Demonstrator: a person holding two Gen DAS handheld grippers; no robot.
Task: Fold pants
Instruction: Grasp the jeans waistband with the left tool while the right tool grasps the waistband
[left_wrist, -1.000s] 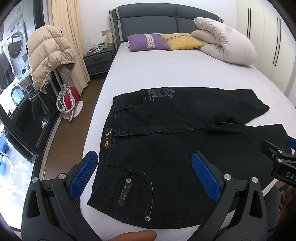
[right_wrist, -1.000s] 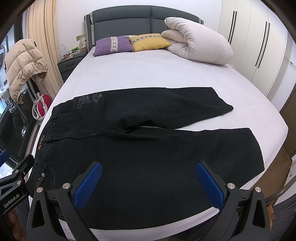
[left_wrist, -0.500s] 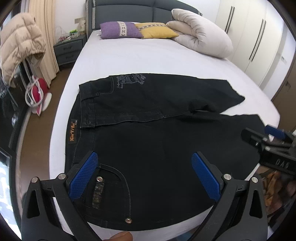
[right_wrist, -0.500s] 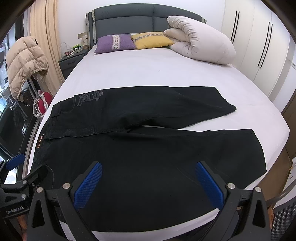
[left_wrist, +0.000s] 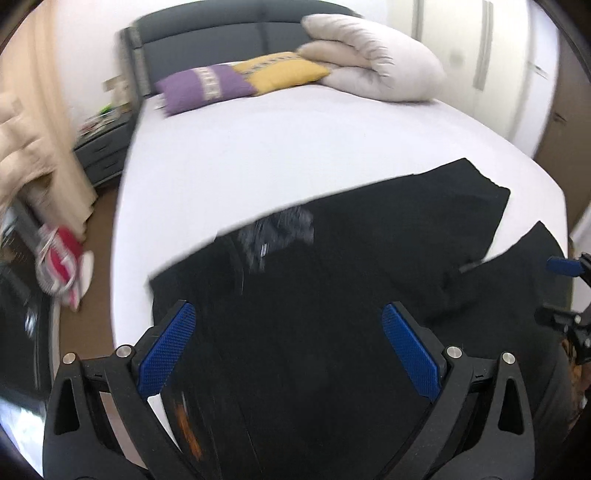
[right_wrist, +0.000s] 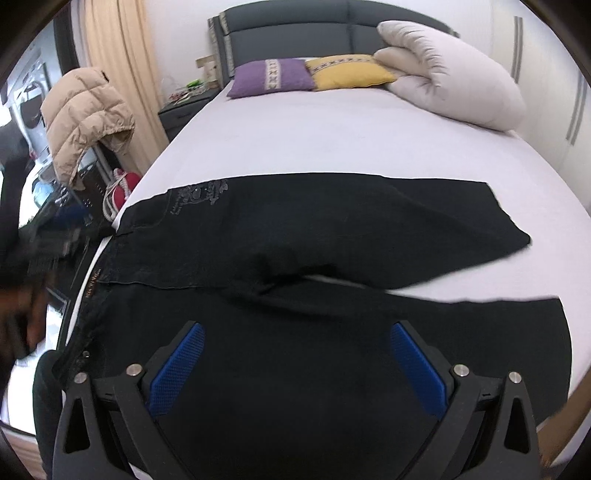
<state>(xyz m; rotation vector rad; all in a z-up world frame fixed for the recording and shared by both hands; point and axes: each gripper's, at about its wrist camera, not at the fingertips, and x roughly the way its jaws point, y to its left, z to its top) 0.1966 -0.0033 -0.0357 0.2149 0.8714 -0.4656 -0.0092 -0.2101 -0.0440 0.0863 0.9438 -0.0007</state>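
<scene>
Item: one pair of black pants (right_wrist: 314, 258), spread flat across the foot of the bed (right_wrist: 332, 140), waistband to my left, both legs running right and parted in a narrow V. Unfolded; no fold begun, as I judge it.

Handling: looks like denim, so I expect it soft but weighty, limp when lifted, not slippery, not fragile. Thick seams and waistband should give the firmest bite. I would take hold at the waistband near the pocket with one tool and at the hem of the near leg with the other.

My left gripper (left_wrist: 288, 350): jaws wide apart, holding nothing, poised over the seat of the pants. My right gripper (right_wrist: 295, 362): jaws wide apart, holding nothing, above the near leg.

Also present: purple pillow (right_wrist: 273, 77), yellow pillow (right_wrist: 347, 72), rolled duvet (right_wrist: 454, 70), beige jacket (right_wrist: 85, 118) at left.

Change since half a second ago: my left view has swung right and blurred, the pocket rivets gone from sight; my right view sits closer over the cloth.
</scene>
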